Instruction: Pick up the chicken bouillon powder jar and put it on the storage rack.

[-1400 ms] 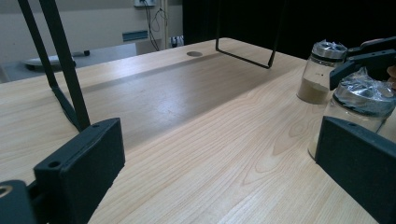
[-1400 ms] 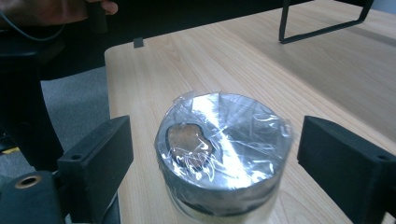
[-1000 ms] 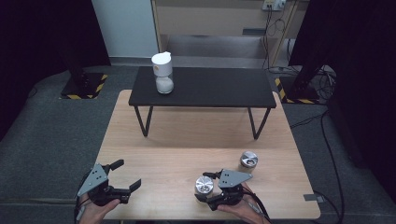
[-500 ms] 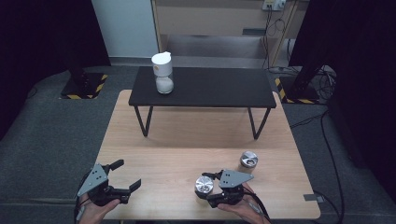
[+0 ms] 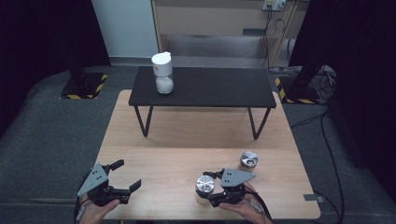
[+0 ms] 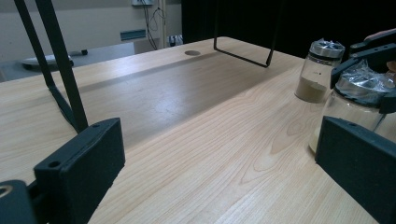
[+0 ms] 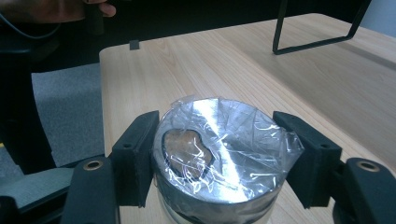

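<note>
Near the right front edge of the wooden bench (image 5: 163, 140), our right claw (image 5: 211, 189) has just closed its jaws on a foil-capped jar (image 7: 217, 154), pinching its lid. A second jar (image 5: 248, 159) stands just beyond to the right, while our left claw (image 5: 122, 175) hovers spread at the near left.

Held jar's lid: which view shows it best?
Right gripper view: the foil-wrapped lid sits close up between the right gripper's fingers. High view shows a small silver disc; left gripper view, its side.
</note>
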